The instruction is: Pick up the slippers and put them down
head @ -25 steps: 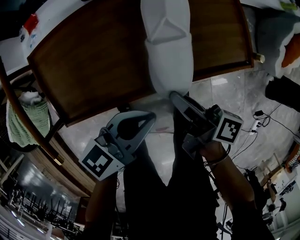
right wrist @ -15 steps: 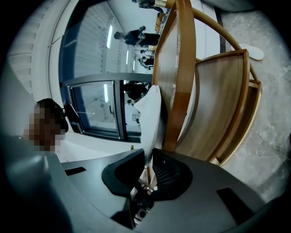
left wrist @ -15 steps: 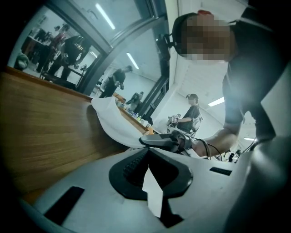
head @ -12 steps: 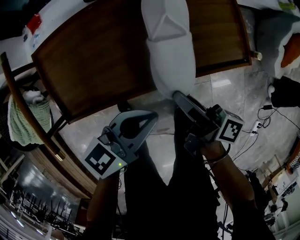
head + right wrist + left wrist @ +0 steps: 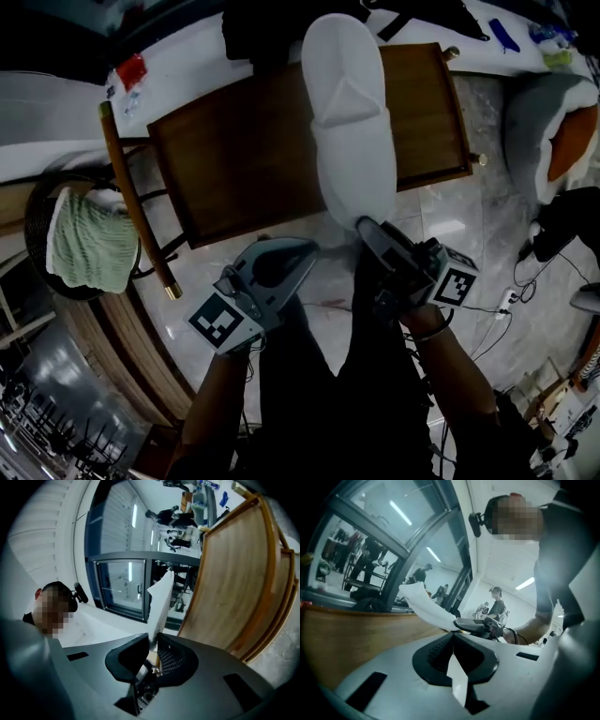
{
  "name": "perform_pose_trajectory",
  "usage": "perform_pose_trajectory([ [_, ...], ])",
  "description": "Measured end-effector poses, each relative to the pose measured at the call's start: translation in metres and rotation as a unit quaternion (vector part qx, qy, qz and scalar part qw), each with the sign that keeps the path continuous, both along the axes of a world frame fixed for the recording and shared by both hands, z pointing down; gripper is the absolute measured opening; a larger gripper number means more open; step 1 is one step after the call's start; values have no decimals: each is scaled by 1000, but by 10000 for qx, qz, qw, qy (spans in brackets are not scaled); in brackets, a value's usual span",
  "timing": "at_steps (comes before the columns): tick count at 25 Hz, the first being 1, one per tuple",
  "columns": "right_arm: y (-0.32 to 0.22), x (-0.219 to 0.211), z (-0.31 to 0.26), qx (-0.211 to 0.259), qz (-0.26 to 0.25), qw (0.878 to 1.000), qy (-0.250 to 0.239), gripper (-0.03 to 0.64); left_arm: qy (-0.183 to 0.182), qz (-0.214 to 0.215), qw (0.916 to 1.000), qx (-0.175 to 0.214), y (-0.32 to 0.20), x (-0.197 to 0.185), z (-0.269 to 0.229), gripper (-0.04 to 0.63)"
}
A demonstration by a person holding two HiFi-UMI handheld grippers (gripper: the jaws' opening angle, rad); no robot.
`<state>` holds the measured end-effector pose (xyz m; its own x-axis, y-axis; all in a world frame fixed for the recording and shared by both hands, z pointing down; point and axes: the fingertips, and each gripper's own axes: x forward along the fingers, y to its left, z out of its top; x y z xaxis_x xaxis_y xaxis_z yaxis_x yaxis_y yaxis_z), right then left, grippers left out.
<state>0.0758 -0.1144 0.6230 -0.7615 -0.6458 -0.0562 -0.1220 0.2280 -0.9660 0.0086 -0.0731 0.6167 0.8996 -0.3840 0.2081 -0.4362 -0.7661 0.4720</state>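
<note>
One white slipper (image 5: pixel 352 141), heel hidden inside right tongs (image 5: pixel 365 226)

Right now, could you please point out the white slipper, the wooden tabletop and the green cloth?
white slipper (image 5: pixel 354 141): head view, its middle.
wooden tabletop (image 5: pixel 244 159): head view, bare left part.
green cloth (image 5: pixel 89 246): head view, its centre.

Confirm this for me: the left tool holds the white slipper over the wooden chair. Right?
Not quite. The right tool, not the left tool, holds the white slipper over the wooden chair. The head view shows it, and the right gripper view shows its jaws pinching the slipper.
</note>
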Motion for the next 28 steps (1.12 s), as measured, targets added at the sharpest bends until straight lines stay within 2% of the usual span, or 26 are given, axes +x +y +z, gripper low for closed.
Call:
perform_pose_trajectory([
  [6,5,-25,-107,889,-281,9951,316,63,247,-279,9985,401,-12,-23,-94,11],
  [9,-8,-33,-171,1479,-353,9879,307,63,312,-321,9954,845,-30,-31,-152,11],
  [12,-27,-34,-230,2124,-351,9761,284,63,380,-332,9903,1293,-53,-32,-207,11],
  [18,-22,-29,-314,2993,-172,9538,208,63,559,-215,9830,1733,-44,-35,-293,11],
  [20,-21,-27,-333,3276,-125,9445,216,63,615,-202,9799,1885,-42,-37,-313,11],
  [24,-15,-21,-369,3822,-35,9240,118,63,500,-103,9707,2347,-38,-39,-342,11],
  [28,-5,-16,-388,4164,31,9091,76,61,475,-105,9648,2586,-31,-41,-359,11],
])
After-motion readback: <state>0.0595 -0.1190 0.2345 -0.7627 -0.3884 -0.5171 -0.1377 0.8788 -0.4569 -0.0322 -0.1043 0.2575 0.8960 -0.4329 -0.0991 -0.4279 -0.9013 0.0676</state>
